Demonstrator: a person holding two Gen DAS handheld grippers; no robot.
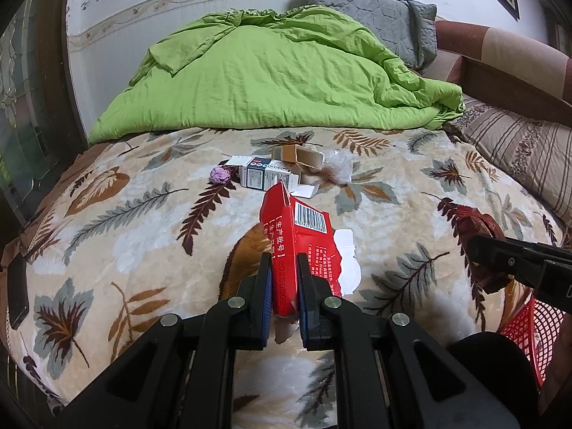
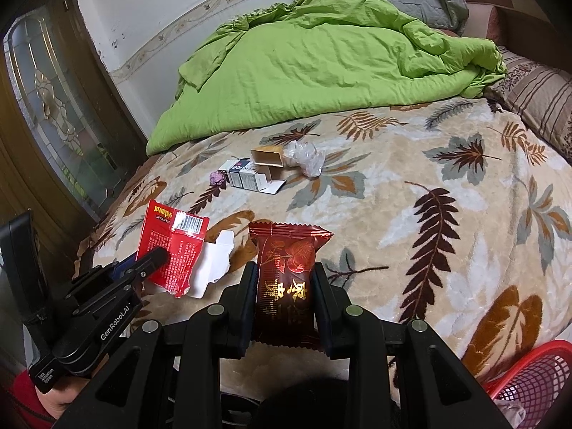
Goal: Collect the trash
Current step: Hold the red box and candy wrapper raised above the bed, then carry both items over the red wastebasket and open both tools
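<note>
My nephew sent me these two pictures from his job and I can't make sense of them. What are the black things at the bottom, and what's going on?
Those are hand-held tongs, one in each of a person's hands, each with a wide-angle camera looking along its two fingers. One picture is from the left tongs, the other from the right tongs.

The left tongs are shut on a torn red box. The right tongs are shut on a dark red snack wrapper.

Below is a bed with a leaf-patterned blanket and a green quilt. More rubbish lies further back: a white and blue box, a brown box, crumpled clear plastic and a purple paper ball. A red mesh basket stands by the bed.
</note>
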